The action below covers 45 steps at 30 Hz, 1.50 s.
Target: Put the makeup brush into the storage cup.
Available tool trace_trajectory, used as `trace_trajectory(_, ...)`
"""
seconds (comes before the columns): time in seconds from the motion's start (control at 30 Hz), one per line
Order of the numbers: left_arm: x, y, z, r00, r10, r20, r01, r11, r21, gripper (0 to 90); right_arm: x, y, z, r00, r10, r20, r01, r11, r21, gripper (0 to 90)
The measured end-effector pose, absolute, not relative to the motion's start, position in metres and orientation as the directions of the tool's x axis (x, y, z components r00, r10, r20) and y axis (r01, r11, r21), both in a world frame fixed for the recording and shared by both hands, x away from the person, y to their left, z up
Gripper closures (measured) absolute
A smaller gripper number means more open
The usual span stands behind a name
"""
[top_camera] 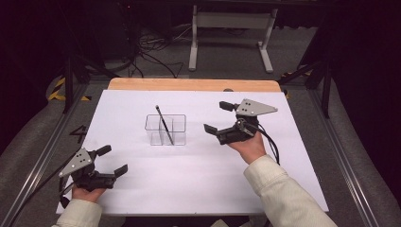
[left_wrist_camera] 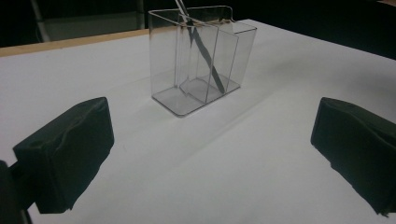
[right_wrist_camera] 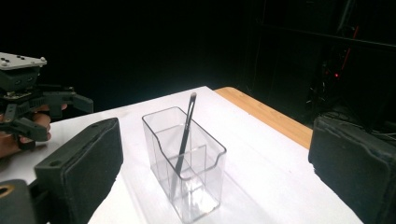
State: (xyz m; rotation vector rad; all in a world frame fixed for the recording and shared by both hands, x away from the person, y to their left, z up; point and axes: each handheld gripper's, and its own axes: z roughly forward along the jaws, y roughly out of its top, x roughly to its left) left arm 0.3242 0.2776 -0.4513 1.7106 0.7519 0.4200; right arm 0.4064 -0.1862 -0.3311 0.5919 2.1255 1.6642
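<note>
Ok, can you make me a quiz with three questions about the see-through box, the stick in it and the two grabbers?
1. Where is the thin stick?
A. flat on the table
B. leaning inside the clear box
C. in a grabber

2. What colour is the table cover?
A. white
B. green
C. red

3. How are the left grabber and the right grabber?
A. both shut
B. both open and empty
C. one holds the box

Answers: 1 B, its lower end sits in the box and its top pokes out; 2 A, the sheet looks plain white; 3 B, each pair of jaws stands wide apart with nothing between.
</note>
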Motion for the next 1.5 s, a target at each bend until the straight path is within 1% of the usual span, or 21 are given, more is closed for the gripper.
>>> trace_trajectory(0.17, 0.325, 0.275, -0.449, 0.739, 0.665, -0.109, 0.261, -0.134, 0.956, 0.1, 0.398, -0.211, -0.326, -0.827, 0.562, -0.033, 0.098, 0.201, 0.975, 3.1)
trace_trajectory(0.37, 0.326, 0.275, -0.447, 0.747, 0.656, -0.108, 0.252, -0.129, 0.959, 0.1, 0.390, -0.237, -0.326, -0.805, 0.592, -0.035, 0.115, 0.214, 0.970, 2.8)
trace_trajectory(0.6, 0.327, 0.277, -0.446, 0.744, 0.659, -0.112, 0.261, -0.132, 0.956, 0.1, 0.382, -0.258, -0.328, -0.782, 0.621, -0.046, 0.136, 0.242, 0.961, 2.5)
trace_trajectory(0.83, 0.328, 0.274, -0.444, 0.764, 0.636, -0.108, 0.259, -0.150, 0.954, 0.3, 0.375, -0.273, -0.331, -0.766, 0.641, -0.045, 0.156, 0.253, 0.955, 2.2)
trace_trajectory(1.0, 0.328, 0.273, -0.442, 0.779, 0.616, -0.117, 0.262, -0.151, 0.953, 0.3, 0.366, -0.283, -0.342, -0.763, 0.644, -0.049, 0.167, 0.270, 0.948, 1.0)
trace_trajectory(1.17, 0.328, 0.273, -0.441, 0.788, 0.605, -0.113, 0.259, -0.160, 0.952, 0.3, 0.360, -0.292, -0.354, -0.760, 0.650, -0.015, 0.199, 0.255, 0.946, 0.7)
trace_trajectory(1.23, 0.328, 0.274, -0.442, 0.793, 0.598, -0.115, 0.258, -0.160, 0.953, 0.3, 0.360, -0.292, -0.356, -0.761, 0.649, -0.015, 0.202, 0.259, 0.945, 0.7)
trace_trajectory(1.37, 0.328, 0.274, -0.442, 0.810, 0.573, -0.120, 0.258, -0.165, 0.952, 0.3, 0.355, -0.295, -0.370, -0.772, 0.636, -0.013, 0.206, 0.268, 0.941, 0.7)
trace_trajectory(1.5, 0.329, 0.273, -0.443, 0.817, 0.565, -0.117, 0.257, -0.175, 0.950, 0.3, 0.353, -0.298, -0.380, -0.765, 0.644, 0.000, 0.222, 0.264, 0.939, 0.7)
